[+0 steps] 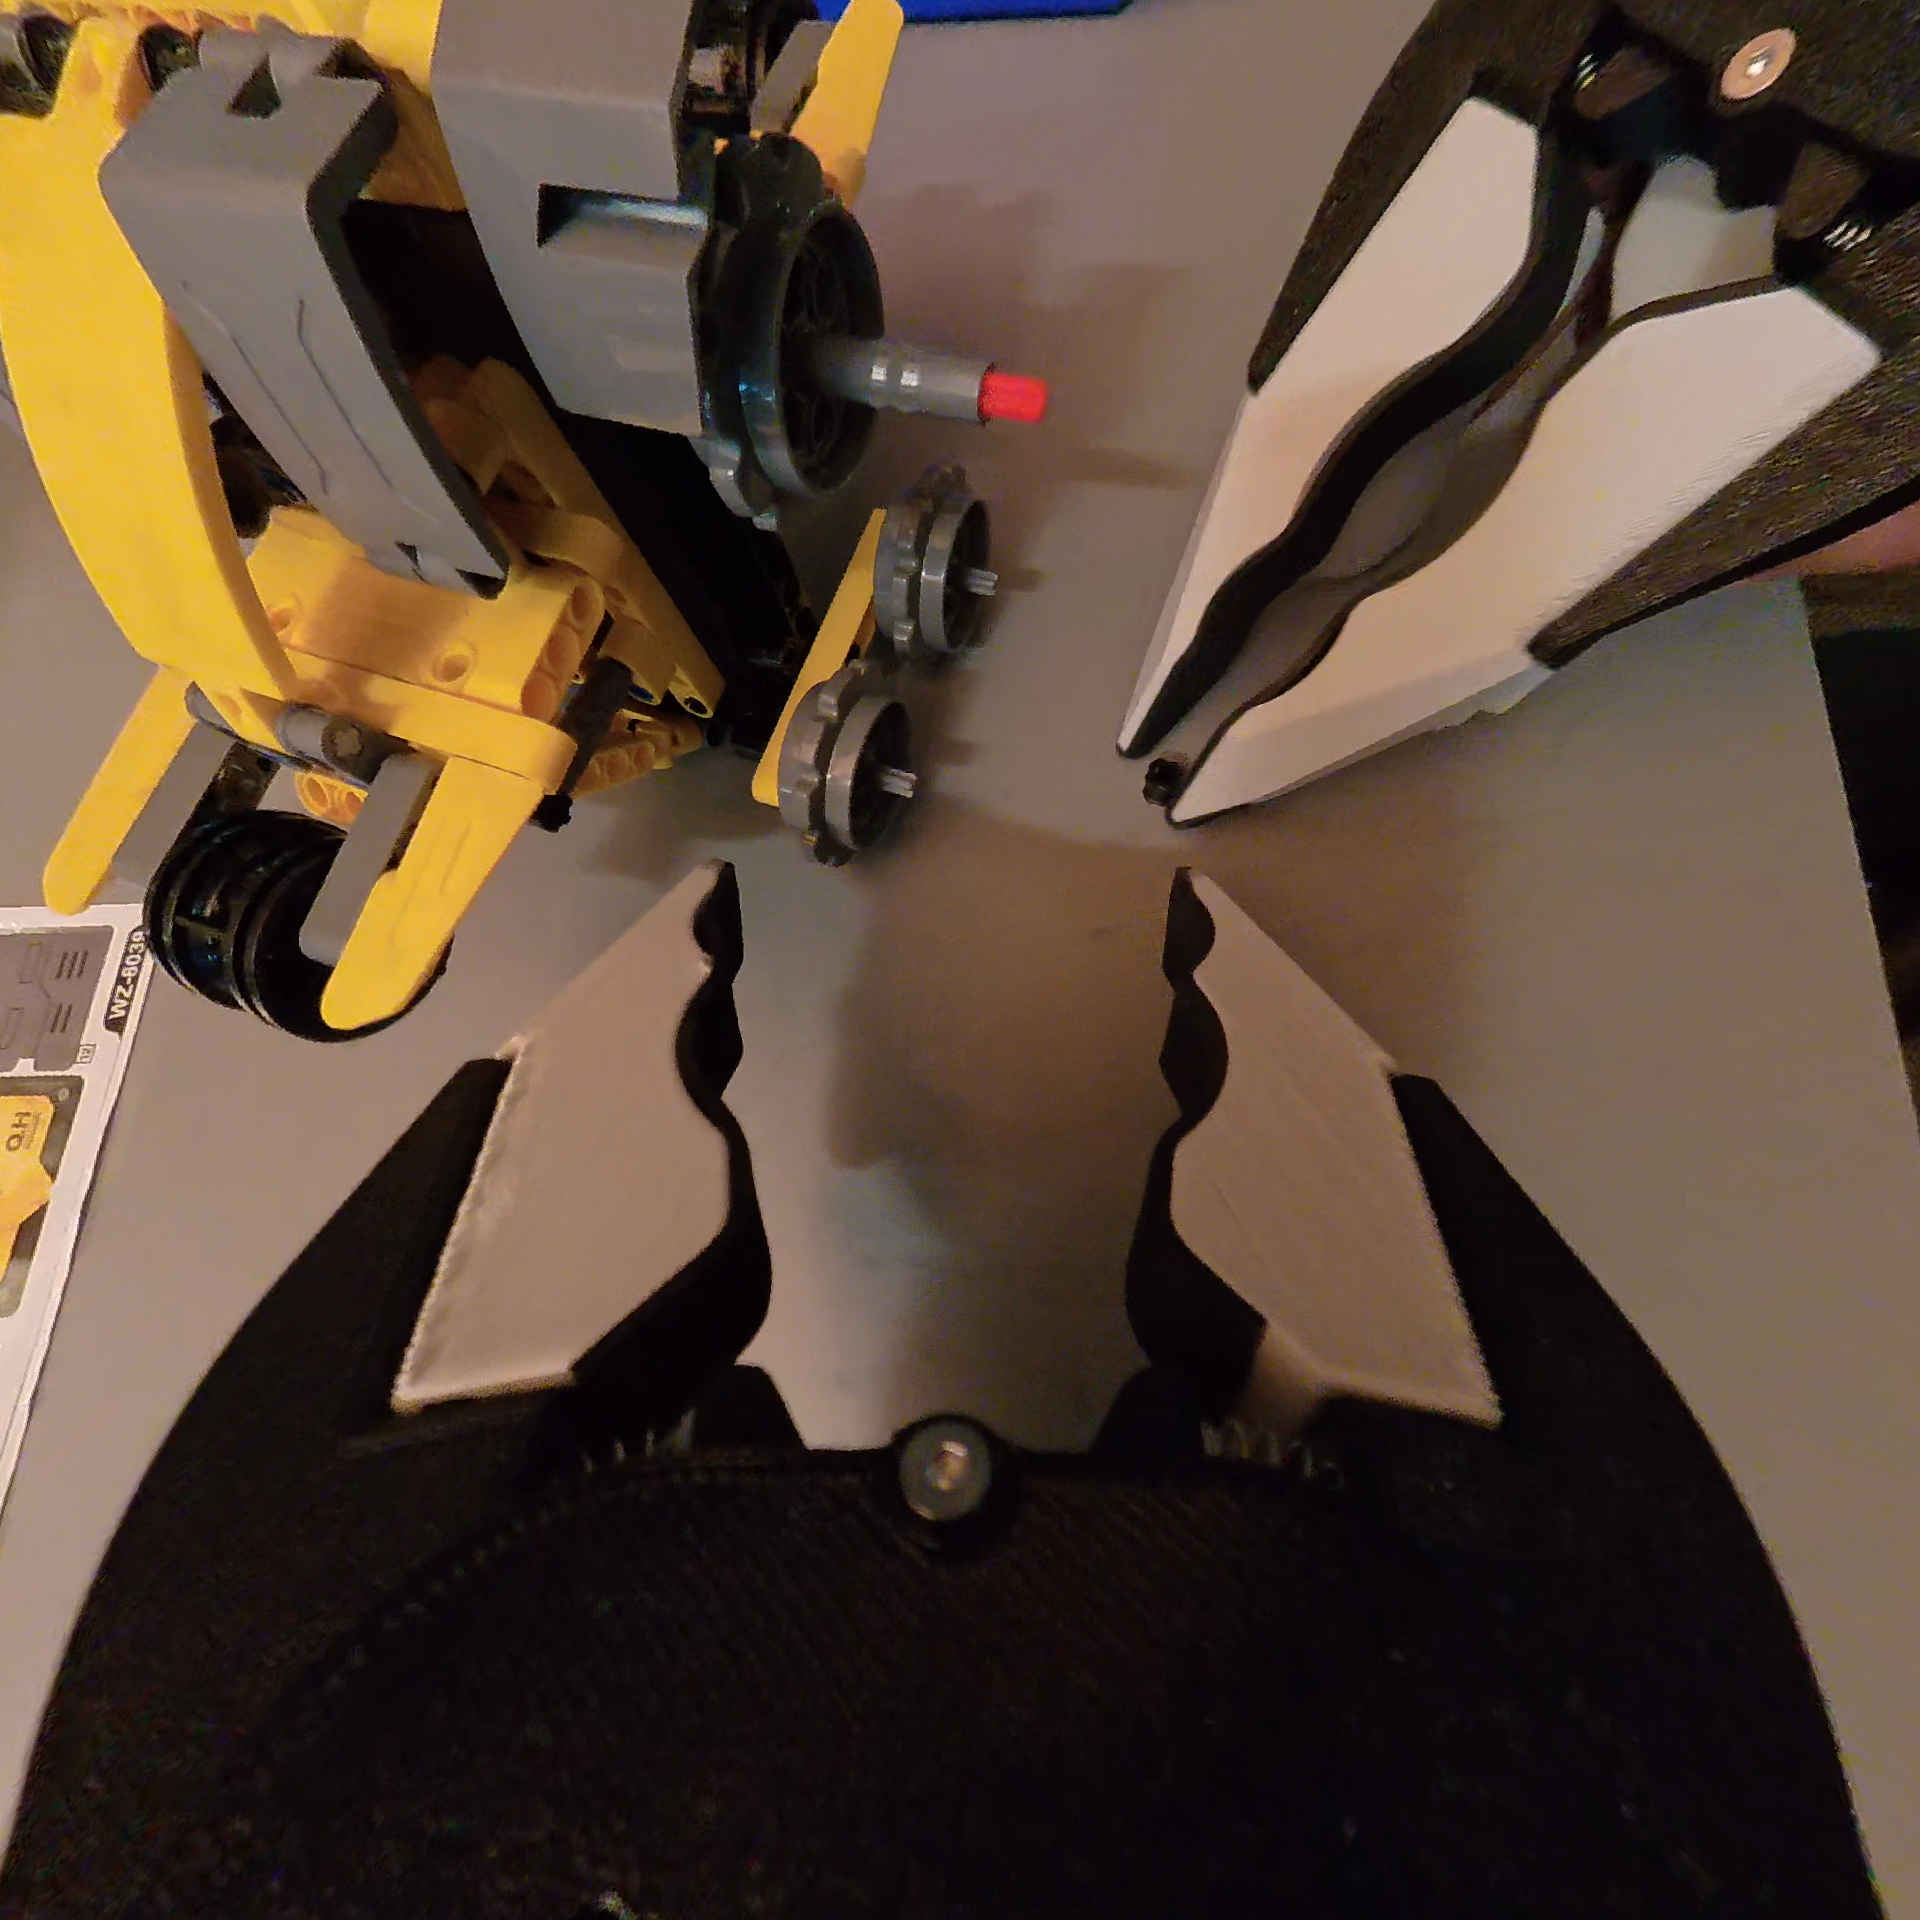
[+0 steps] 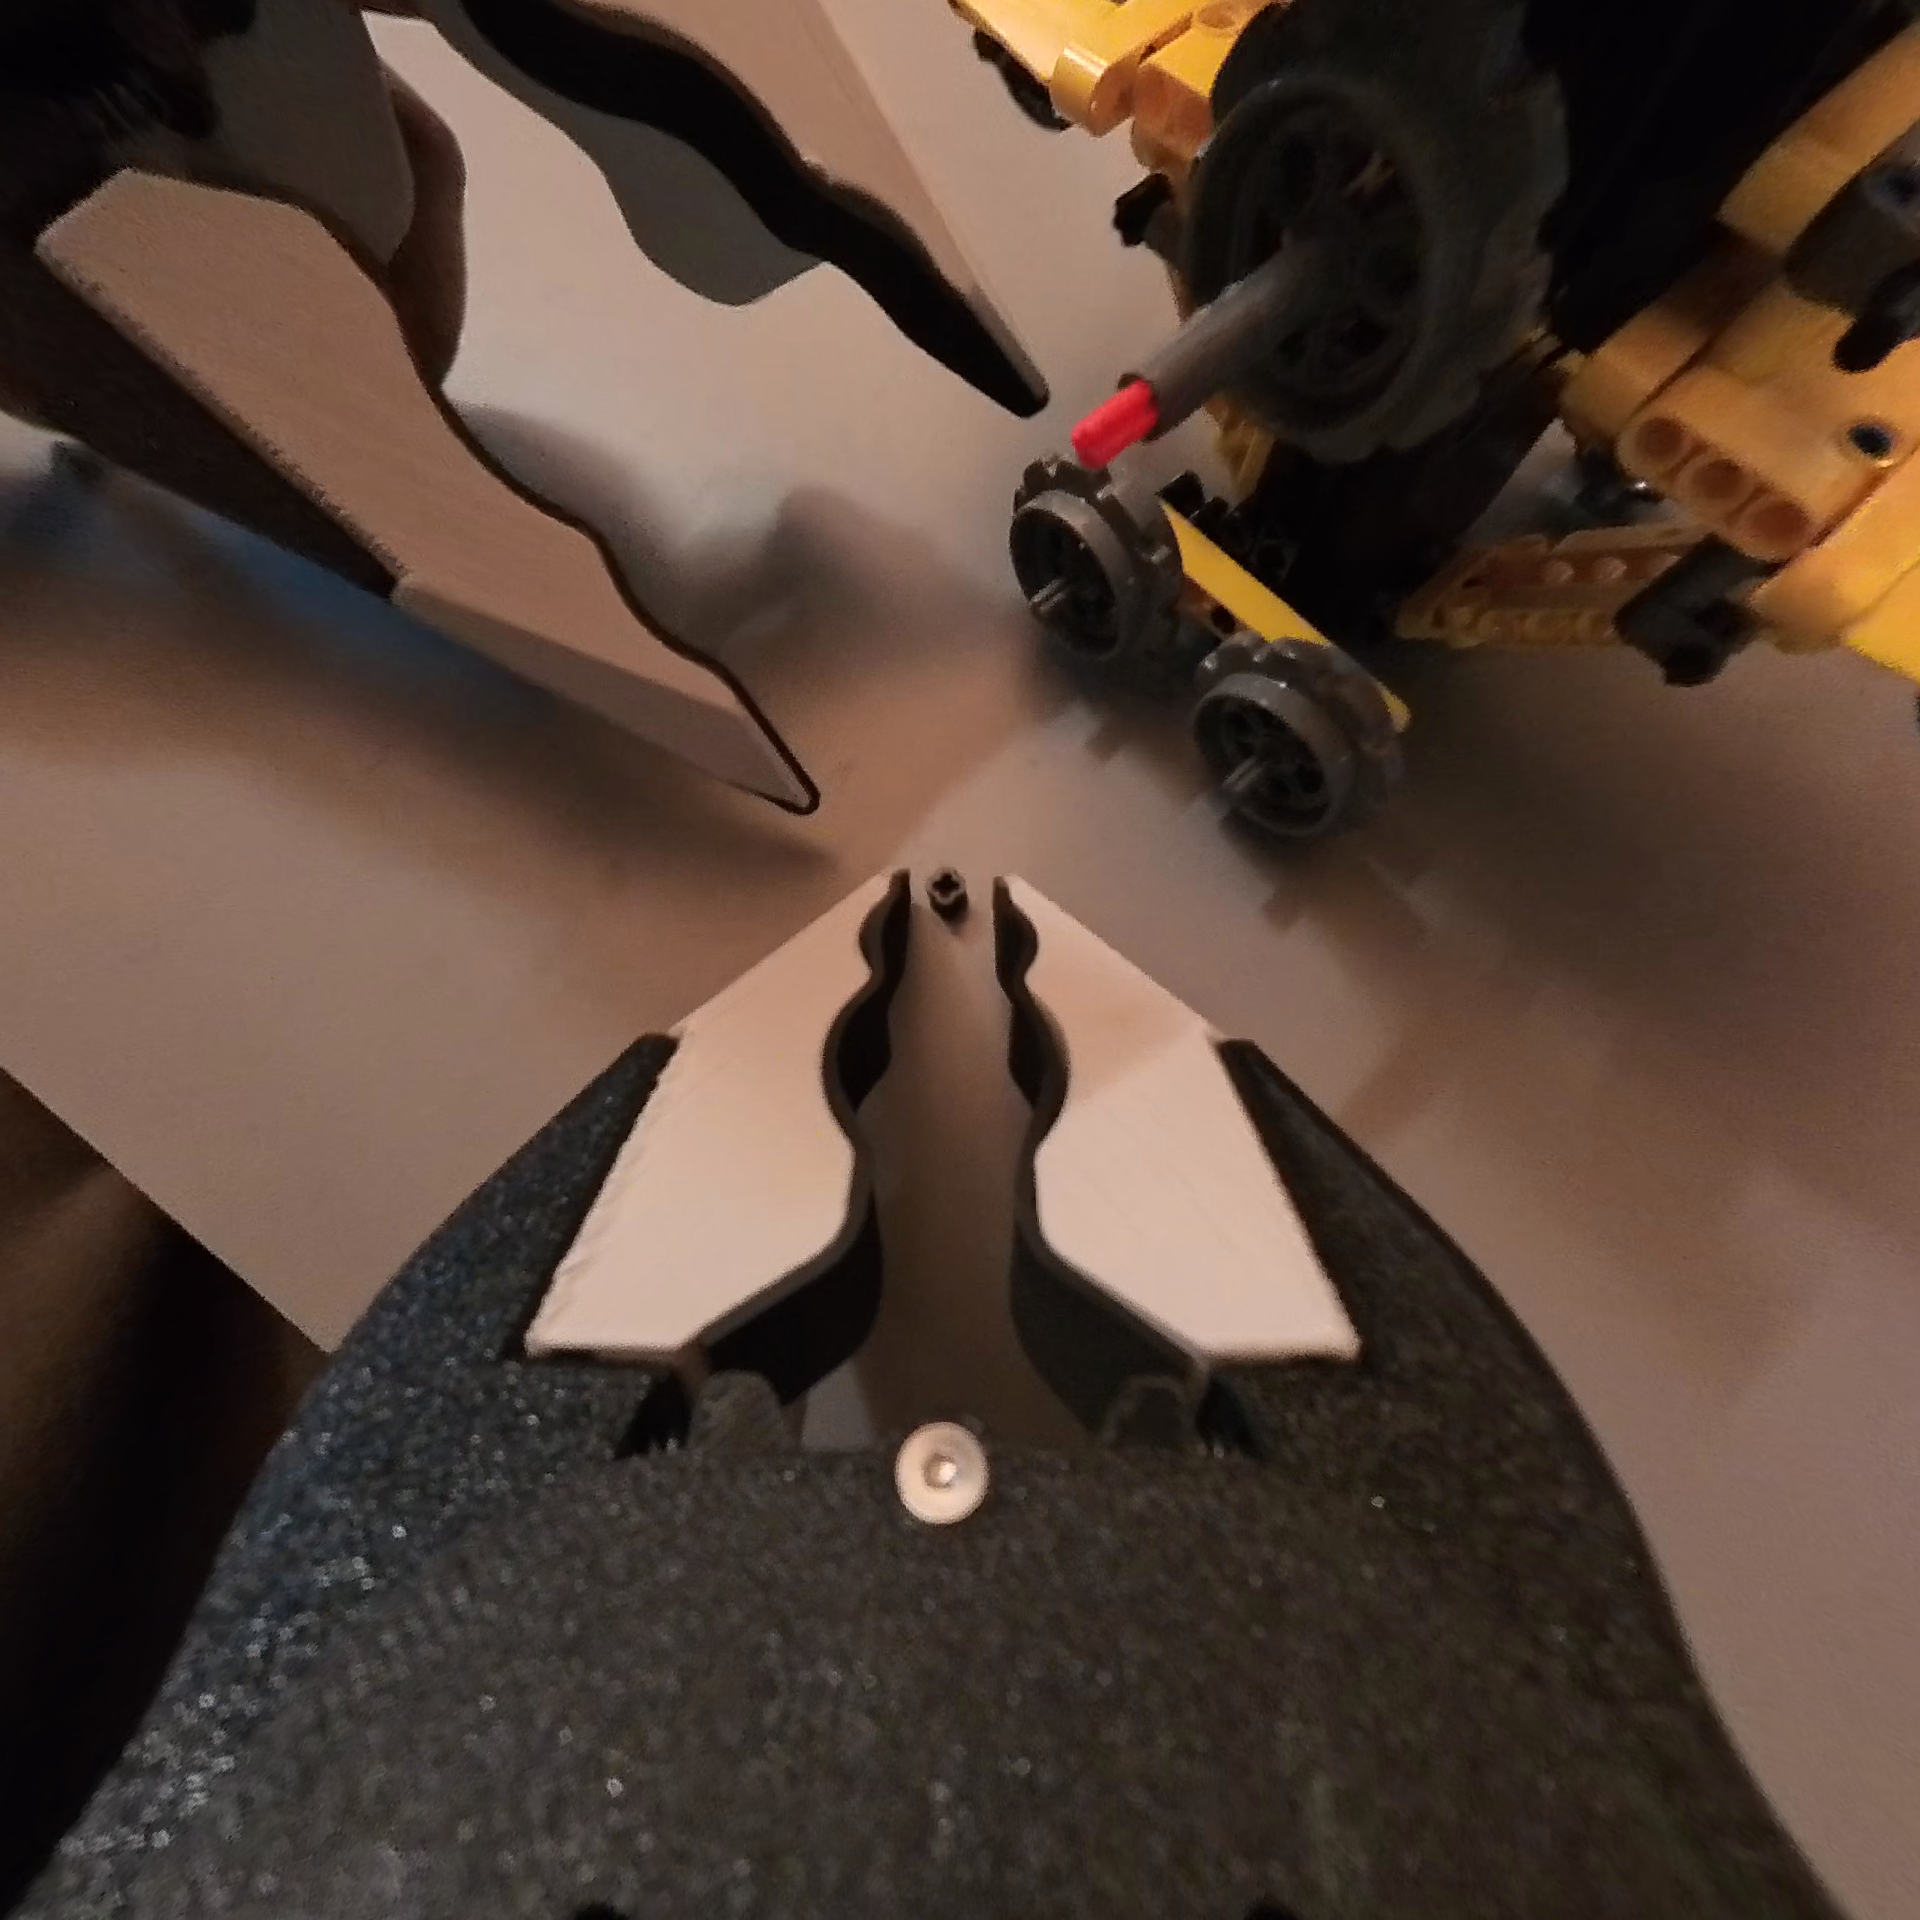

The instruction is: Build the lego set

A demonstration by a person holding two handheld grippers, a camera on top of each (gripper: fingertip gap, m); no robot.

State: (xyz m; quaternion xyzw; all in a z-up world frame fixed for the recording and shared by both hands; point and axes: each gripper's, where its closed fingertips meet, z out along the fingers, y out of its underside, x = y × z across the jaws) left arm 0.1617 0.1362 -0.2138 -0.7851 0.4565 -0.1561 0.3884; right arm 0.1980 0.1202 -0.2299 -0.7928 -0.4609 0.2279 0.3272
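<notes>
A yellow and grey brick-built vehicle model (image 1: 436, 644) lies on the grey table (image 1: 1455, 1091); it also shows in the right wrist view (image 2: 1683, 457). A grey axle with a red tip (image 1: 1013, 398) sticks out of its black wheel hub. Two small grey wheels (image 1: 847, 764) sit below the axle. My left gripper (image 1: 951, 878) is open and empty, just right of these wheels. My right gripper (image 2: 948, 883) has its jaws a narrow gap apart around a tiny black piece (image 2: 948, 896) on the table, with a sliver of space on each side.
A black tyre (image 1: 239, 935) sits at the model's near end. A printed sheet (image 1: 52, 1091) lies at the left edge. The table's edge (image 1: 1829, 748) runs close on the right. The left gripper (image 2: 914, 603) fills the upper left of the right wrist view.
</notes>
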